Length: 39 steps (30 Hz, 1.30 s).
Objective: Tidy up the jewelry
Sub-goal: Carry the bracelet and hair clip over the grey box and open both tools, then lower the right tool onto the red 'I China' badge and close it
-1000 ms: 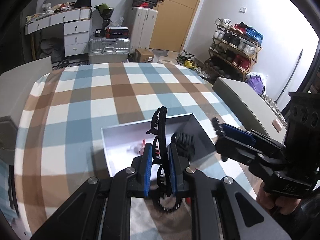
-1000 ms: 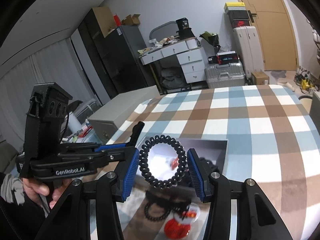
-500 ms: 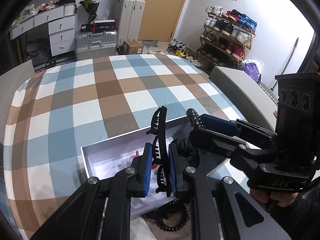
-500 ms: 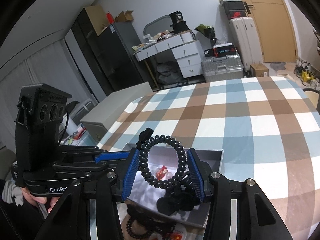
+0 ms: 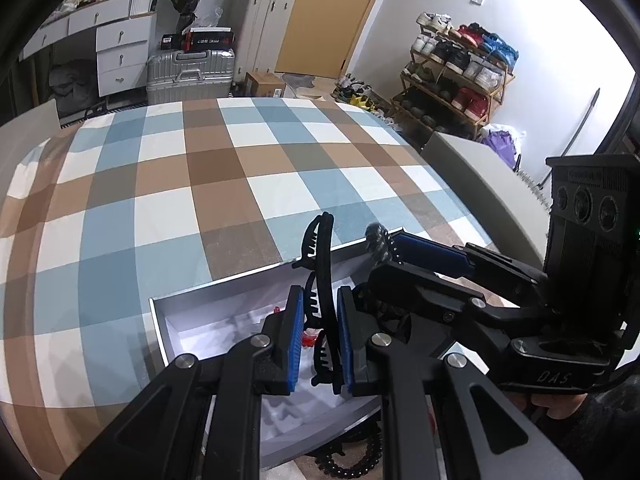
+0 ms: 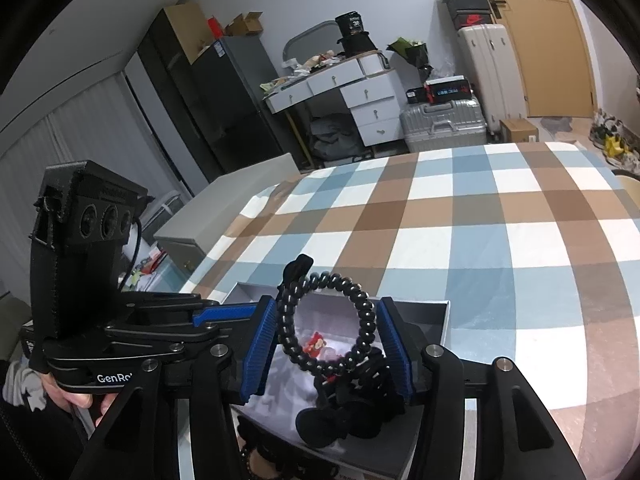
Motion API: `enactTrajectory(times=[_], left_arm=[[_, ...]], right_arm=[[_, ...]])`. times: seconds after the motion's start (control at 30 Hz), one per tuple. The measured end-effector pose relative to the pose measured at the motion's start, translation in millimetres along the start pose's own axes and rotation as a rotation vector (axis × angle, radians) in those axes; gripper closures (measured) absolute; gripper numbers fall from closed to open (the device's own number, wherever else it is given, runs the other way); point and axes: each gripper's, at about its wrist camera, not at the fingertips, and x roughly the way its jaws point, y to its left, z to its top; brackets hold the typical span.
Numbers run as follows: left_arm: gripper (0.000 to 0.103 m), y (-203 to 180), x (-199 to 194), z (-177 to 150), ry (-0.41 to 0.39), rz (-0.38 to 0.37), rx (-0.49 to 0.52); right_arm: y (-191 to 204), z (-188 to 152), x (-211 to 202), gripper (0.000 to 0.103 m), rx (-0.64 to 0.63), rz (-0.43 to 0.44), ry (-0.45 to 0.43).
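Note:
My left gripper [image 5: 318,332] is shut on a black hair claw clip [image 5: 320,264] and holds it upright over the open grey box [image 5: 224,292]. My right gripper [image 6: 328,338] is shut on a black spiral hair tie [image 6: 360,304] and holds it over the same box [image 6: 444,320]. It shows in the left wrist view [image 5: 384,248] at the box's far right corner. Inside the box lie a small red charm [image 6: 314,344] and a black scrunchie [image 6: 348,416]. A black bead bracelet [image 5: 352,456] lies on the cloth in front of the box.
The box sits on a bed with a blue, brown and white checked cover [image 5: 180,184]. Grey boards [image 5: 472,176] flank the bed. Suitcases [image 5: 188,72], a white desk and a shoe rack [image 5: 456,72] stand beyond.
Both grippers have moved forward over the box with their items still held. The right gripper has come closer to the left one and lower into the box.

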Motion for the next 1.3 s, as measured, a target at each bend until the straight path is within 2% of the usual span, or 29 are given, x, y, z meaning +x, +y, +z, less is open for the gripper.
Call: enactTrajectory(times=[0.07, 0.13, 0.2, 0.6, 0.77, 0.97, 1.1, 1.3], left_arm=[[0.089, 1, -1, 0, -0.006, 0.005, 0.002], [0.08, 1, -3, -1, -0.01, 0.005, -0.001], [0.072, 1, -5, -1, -0.016, 0.005, 0.0], [0.071, -1, -18, -9, -0.038, 0.043, -0.007], [0.07, -5, -27, -14, -0.055, 0.069, -0.007], [0.051, -12, -41, -27, -0.114, 0.104, -0.014], [0.038, -16, -46, -39, -0.149, 0.164, -0.028], [0.034, -18, -54, -54, -0.159, 0.192, -0.052]], right_arm=[[0, 0, -2, 0.049, 0.003, 0.002, -0.007], [0, 0, -4, 0.037, 0.006, 0.0, -0.018], [0, 0, -8, 0.037, 0.007, -0.006, -0.032], [3, -1, -31, 0.036, 0.016, -0.022, -0.069], [11, -3, -44, 0.03, 0.001, -0.029, -0.096], [20, -14, -61, 0.017, -0.013, -0.04, -0.121], [26, -28, -71, 0.014, -0.029, -0.061, -0.119], [32, -53, -81, 0.009, -0.017, -0.083, -0.093]])
